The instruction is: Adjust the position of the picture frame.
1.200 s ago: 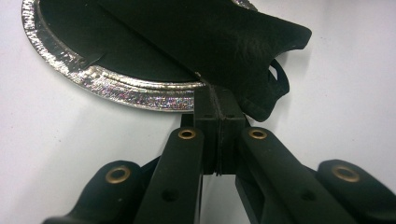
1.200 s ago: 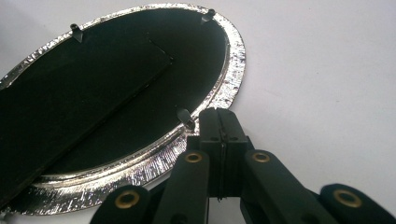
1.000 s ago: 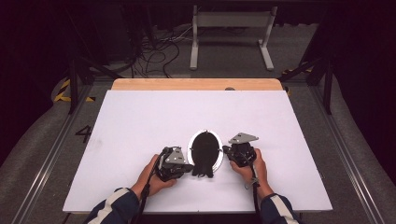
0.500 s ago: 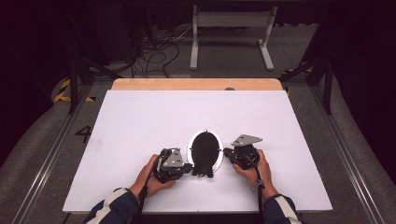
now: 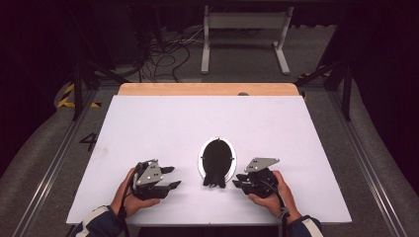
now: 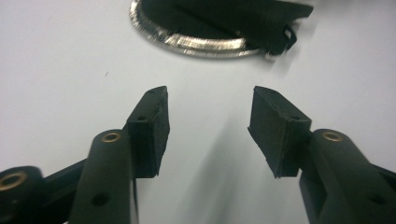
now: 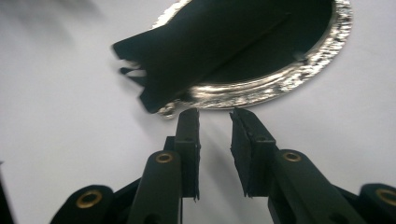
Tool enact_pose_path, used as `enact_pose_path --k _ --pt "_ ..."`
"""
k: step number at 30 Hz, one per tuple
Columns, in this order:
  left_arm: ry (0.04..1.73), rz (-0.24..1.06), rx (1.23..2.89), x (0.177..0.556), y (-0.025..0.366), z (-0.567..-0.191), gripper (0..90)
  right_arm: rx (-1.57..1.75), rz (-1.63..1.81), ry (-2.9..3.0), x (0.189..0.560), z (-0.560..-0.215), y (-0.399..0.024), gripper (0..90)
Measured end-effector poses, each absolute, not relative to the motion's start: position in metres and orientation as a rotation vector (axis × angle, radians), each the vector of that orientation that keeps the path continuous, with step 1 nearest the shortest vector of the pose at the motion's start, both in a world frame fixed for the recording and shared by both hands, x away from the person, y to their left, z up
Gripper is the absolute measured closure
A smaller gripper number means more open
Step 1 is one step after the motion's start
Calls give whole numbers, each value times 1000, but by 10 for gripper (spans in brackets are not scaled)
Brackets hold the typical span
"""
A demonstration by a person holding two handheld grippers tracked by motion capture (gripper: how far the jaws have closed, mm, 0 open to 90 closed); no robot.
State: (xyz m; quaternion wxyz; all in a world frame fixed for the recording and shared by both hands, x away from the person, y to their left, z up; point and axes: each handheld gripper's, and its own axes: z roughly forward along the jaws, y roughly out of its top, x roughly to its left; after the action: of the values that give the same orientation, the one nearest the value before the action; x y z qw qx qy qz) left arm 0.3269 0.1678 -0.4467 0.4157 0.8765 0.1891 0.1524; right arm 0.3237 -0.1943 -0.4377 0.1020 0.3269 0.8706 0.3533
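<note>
On the white bench (image 5: 276, 123) an oval silver-rimmed dish (image 5: 217, 159) lies between the two grippers, with a black object (image 5: 215, 165) resting in it and overhanging its near rim. From the high view the left gripper (image 5: 169, 177) sits to the dish's left, well apart from it, held in the person's left hand (image 5: 129, 196). The right gripper (image 5: 239, 180) is just beside the dish's near right edge, in the right hand (image 5: 269, 197).

The left gripper view shows its jaws spread wide with bare bench between them; the dish rim (image 6: 196, 42) lies ahead, clear of the jaw tips. The right gripper view shows what the high view cannot settle: its jaws stand a narrow gap apart, holding nothing, with their tips close to the embossed silver rim (image 7: 261, 88), though contact cannot be told. It also shows the black object's (image 7: 205, 51) ragged, notched end hanging past the rim, blurred.

A dark mark like a "4" (image 5: 89, 141) is on the floor beside the bench, left of the left gripper. Nothing readable appears on the dish or grippers.
</note>
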Motion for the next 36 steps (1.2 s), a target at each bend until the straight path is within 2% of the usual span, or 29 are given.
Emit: enact_pose_path --k 9,14,17,26,32,36 --pt "617 451 2168 311 219 -451 362 905 1034 2647 312 -440 -180 670" --pt "678 433 2152 304 239 -455 345 938 1025 2625 313 -441 -173 586" --pt "695 432 2148 303 241 -455 337 957 1004 2612 314 -444 -168 566" --pt "702 438 2163 300 242 -457 327 981 958 2578 315 -450 -160 560" --pt "710 439 2159 300 244 -458 324 1004 957 2565 318 -449 -163 632" --pt "715 440 2158 300 244 -458 320 1037 990 2563 321 -450 -167 627"
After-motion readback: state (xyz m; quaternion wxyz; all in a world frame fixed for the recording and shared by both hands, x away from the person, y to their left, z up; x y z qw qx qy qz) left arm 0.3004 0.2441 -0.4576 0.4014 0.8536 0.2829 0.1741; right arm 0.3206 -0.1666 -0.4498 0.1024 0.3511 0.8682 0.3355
